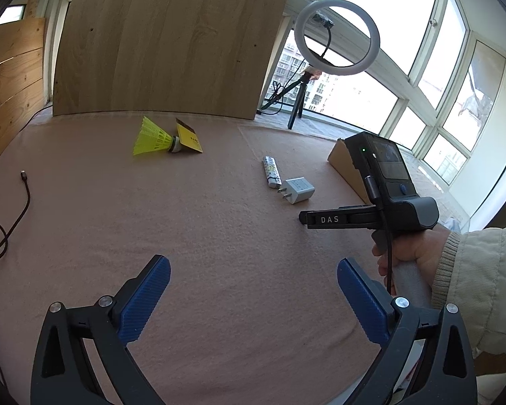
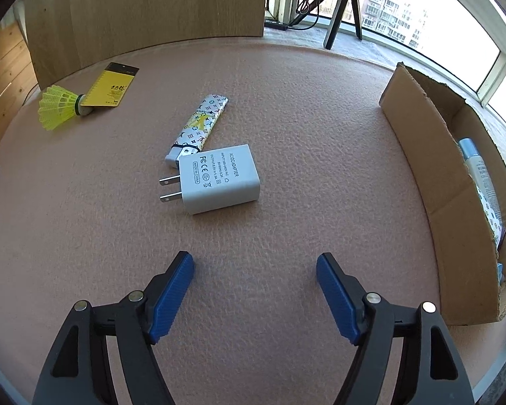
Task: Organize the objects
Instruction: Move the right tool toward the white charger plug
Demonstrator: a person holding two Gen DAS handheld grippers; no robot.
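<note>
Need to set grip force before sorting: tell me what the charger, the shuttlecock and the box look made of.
Charger: likely hard plastic, smooth matte pale grey, printed lettering, two bare metal prongs.
Shuttlecock: apparently thin translucent yellow plastic, ribbed open skirt; the pale rounded tip could be cork or foam.
Box: brown cardboard, matte, with a ragged torn top edge.

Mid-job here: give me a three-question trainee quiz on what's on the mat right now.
1. True or false: the charger touches the lighter.
2. The shuttlecock rests its cork end on: A) a yellow card B) the cardboard box C) a cable
3. Fill in: the right gripper is ____, nothing between its fingers.

Key: 1 true; 2 A; 3 open
</note>
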